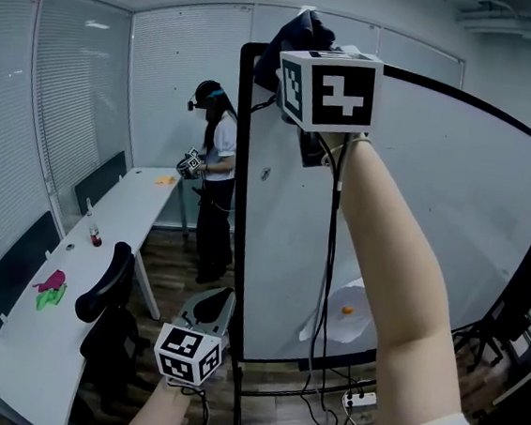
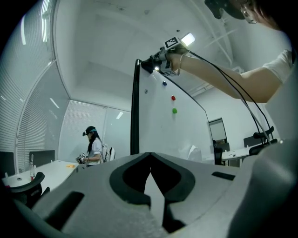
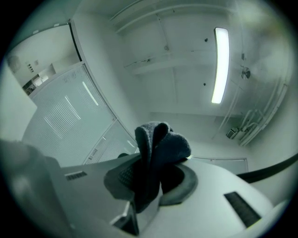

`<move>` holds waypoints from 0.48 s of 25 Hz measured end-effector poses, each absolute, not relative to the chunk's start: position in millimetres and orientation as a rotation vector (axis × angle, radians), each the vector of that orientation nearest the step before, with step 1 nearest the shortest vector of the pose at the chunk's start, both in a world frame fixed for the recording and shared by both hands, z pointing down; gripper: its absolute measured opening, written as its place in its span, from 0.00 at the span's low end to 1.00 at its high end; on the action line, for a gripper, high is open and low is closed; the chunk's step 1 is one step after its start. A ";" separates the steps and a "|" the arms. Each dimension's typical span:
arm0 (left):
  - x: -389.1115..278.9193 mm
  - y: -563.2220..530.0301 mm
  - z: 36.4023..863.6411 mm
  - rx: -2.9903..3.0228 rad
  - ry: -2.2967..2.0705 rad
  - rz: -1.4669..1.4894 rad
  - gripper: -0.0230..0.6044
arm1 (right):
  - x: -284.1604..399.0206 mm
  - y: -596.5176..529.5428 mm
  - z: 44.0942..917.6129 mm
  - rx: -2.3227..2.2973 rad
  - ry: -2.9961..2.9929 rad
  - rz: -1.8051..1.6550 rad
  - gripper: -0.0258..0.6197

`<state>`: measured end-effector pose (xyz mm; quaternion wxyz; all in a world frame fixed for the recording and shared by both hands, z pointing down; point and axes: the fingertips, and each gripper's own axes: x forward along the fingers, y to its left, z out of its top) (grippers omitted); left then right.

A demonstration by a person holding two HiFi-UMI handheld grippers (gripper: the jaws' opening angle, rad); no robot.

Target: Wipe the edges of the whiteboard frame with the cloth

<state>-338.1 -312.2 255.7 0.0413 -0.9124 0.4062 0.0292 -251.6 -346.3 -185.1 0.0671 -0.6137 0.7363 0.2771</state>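
Observation:
The whiteboard (image 1: 415,223) stands upright in a black frame (image 1: 234,204). My right gripper (image 1: 310,53) is raised to the frame's top left corner and is shut on a dark cloth (image 1: 293,38), which bunches out over the corner. In the right gripper view the cloth (image 3: 160,144) bulges from between the jaws of that gripper (image 3: 149,179). My left gripper (image 1: 210,307) hangs low beside the frame's left post, jaws together and holding nothing. The left gripper view looks past its gripper (image 2: 150,160) up the post (image 2: 135,111) to the cloth (image 2: 148,63).
A person (image 1: 210,182) stands at the back by a long white table (image 1: 100,265) with small items on it. Black chairs (image 1: 107,285) sit beside the table. A power strip (image 1: 359,398) and cables lie under the board. Magnets (image 2: 173,98) dot the board.

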 end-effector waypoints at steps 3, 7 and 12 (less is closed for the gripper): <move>-309.7 -314.3 255.6 -2.798 1.256 0.122 0.07 | -228.9 -342.8 -186.5 -1.844 2.204 0.841 0.15; -263.9 -313.8 261.2 -2.830 1.238 0.130 0.07 | -195.7 -338.4 -187.4 -1.848 2.177 0.882 0.15; -190.3 -309.2 263.5 -2.835 1.177 0.088 0.07 | -126.2 -327.8 -193.0 -1.852 2.123 0.866 0.15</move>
